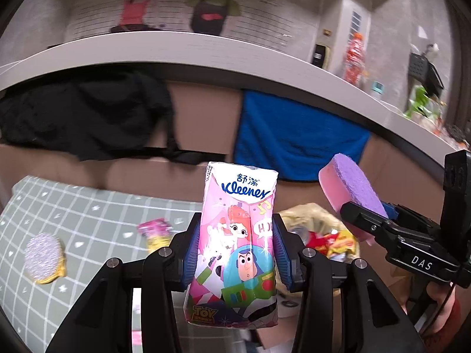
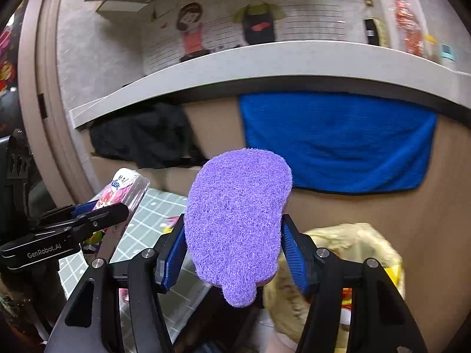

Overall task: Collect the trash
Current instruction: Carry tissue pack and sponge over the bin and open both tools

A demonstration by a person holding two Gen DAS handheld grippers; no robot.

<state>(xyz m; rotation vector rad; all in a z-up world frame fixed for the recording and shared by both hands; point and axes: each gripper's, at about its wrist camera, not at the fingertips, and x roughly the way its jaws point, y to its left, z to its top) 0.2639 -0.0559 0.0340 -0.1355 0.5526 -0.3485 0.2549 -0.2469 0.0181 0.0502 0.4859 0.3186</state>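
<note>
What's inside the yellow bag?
The yellow bag stands open. Inside it show red and yellow wrappers and a bit of something silvery. What lies deeper is hidden by the bag's crumpled rim and by the tissue pack in front.

1. Two grippers were in view: the left gripper (image 1: 235,253) and the right gripper (image 2: 235,253).
2. One tissue pack (image 1: 235,235) was there.
3. Two sponges: a purple sponge (image 2: 235,223), and a second sponge (image 1: 44,254) at nine o'clock on the desk (image 1: 88,206).
4. One trash bag (image 1: 318,229).
5. One blue towel (image 1: 294,135).
6. One small wrapper (image 1: 154,231) lay on the desk.
</note>
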